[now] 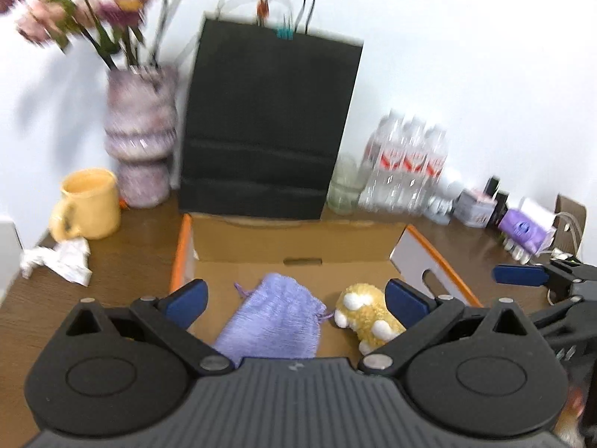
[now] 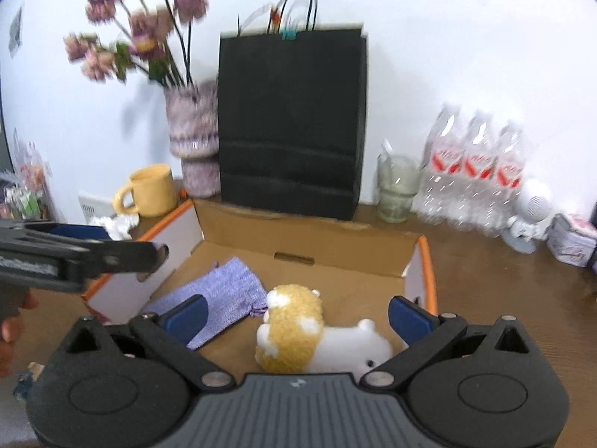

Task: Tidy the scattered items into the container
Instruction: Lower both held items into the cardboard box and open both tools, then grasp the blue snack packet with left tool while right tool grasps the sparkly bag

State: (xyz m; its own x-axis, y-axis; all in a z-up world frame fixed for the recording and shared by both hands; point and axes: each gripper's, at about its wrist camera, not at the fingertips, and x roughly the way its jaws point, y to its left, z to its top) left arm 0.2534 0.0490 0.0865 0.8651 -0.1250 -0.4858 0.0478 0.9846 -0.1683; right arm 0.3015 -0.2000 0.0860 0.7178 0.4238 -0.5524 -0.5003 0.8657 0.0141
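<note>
plain white wall (image 2: 466, 44) behind a brown wood-grain table (image 2: 503, 298). black paper bag (image 2: 291, 123) stands against the wall; patterned vase of pink flowers (image 2: 192, 130) and yellow mug (image 2: 151, 190) left of the bag, glass jar (image 2: 397, 186) and shrink-wrapped water bottles (image 2: 474, 171) right of it.

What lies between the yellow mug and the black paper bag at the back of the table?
The flower vase stands between the yellow mug and the black paper bag, shown clearly in the right wrist view.

A black paper bag (image 2: 291, 123) stands between a flower vase (image 2: 194, 138) and what look like water bottles (image 2: 474, 171).
</note>
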